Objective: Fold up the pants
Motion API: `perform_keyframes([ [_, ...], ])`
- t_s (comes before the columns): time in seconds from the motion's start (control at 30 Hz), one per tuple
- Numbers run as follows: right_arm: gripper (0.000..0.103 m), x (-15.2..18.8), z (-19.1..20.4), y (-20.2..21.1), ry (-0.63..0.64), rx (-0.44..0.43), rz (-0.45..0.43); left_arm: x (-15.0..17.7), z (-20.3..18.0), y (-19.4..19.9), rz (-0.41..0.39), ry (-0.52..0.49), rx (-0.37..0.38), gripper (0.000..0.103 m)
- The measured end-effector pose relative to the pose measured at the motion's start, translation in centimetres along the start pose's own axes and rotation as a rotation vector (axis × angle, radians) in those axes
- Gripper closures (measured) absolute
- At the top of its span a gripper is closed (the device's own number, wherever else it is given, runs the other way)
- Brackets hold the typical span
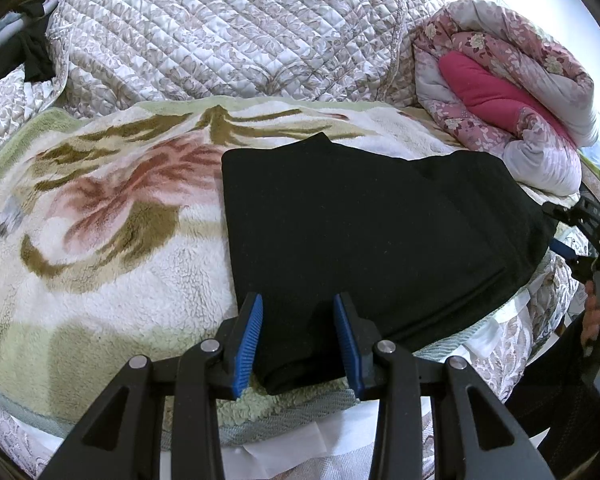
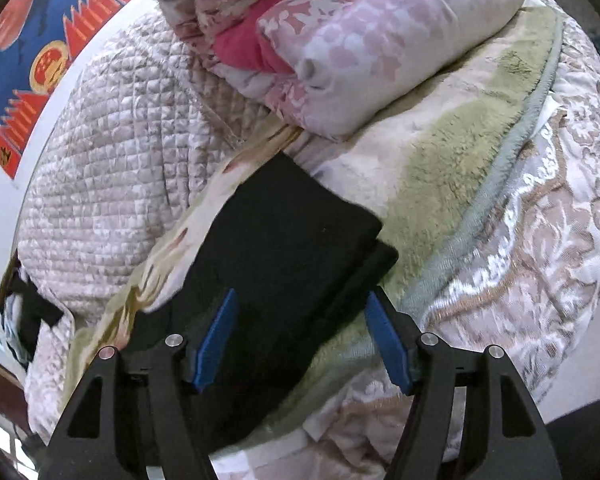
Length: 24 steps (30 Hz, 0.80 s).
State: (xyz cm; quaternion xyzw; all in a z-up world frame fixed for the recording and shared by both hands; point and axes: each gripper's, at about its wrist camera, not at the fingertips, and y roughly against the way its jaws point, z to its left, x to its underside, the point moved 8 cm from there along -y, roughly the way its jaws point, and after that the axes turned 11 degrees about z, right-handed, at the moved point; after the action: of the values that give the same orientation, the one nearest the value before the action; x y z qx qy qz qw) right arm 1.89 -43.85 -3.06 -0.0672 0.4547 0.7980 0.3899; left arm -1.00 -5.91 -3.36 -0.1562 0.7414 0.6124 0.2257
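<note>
My left claw (image 1: 298,308) hovers low over the near end of the black folded knit pants (image 1: 372,232), its two blue ribbed pads (image 1: 249,344) standing apart on either side of the cloth's near corner. The pads do not press on the fabric; the jaws are parted, with the pants' edge lying in the gap between them.

The pants lie flat in a squarish stack on the fleecy cream blanket with the pink and olive flower pattern (image 1: 100,216), toward its right side and close to its near edge. In my left view the stack's right end reaches the blanket's right edge, where the layers sit slightly stepped.

My right claw (image 2: 302,308) points down at that same stack from the right end. Its jaws are spread wide and hold nothing: the left blue pad (image 2: 216,344) shows over the black cloth and the right pad (image 2: 388,344) over the blanket's green border (image 2: 452,184). In the left view I see this claw (image 1: 572,236) at the far right edge, just beside the pants' right end, with the hand (image 1: 598,312) that holds it.

Beyond the blanket's far edge lies a quilted beige-and-white bedspread (image 1: 228,36). At the far right corner a rolled pink floral duvet with a magenta lining (image 1: 500,80) rests on the blanket. A red and blue poster (image 2: 40,60) hangs on the wall.
</note>
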Motion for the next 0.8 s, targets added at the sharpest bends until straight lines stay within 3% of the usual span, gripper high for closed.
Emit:
perform_keyframes([
  [0.17, 0.036, -1.7, 0.9, 0.1, 0.013, -0.036, -0.050, 0.0, 0.0, 0.0, 0.000, 0.000, 0.001, 0.063],
  [0.33, 0.037, -0.8, 0.8, -1.8, 0.018, -0.030, 0.038, 0.0, 0.0, 0.0, 0.000, 0.000, 0.000, 0.063],
  [0.43, 0.051, -2.0, 1.4, -2.4, 0.045, -0.020, 0.037, -0.1, 0.1, 0.0, 0.001, -0.002, 0.001, 0.063],
  [0.5, 0.076, -2.5, 1.6, -2.9, 0.058, -0.001, 0.044, -0.1, 0.2, 0.0, 0.002, -0.004, 0.002, 0.063],
  [0.63, 0.079, -2.8, 3.4, -2.3, 0.124, 0.009, 0.044, -0.2, 0.1, 0.1, 0.001, 0.007, 0.012, 0.064],
  [0.8, 0.081, -2.6, 8.8, -0.5, 0.267, -0.051, 0.034, -1.0, 1.5, 0.7, -0.009, 0.052, 0.014, 0.064],
])
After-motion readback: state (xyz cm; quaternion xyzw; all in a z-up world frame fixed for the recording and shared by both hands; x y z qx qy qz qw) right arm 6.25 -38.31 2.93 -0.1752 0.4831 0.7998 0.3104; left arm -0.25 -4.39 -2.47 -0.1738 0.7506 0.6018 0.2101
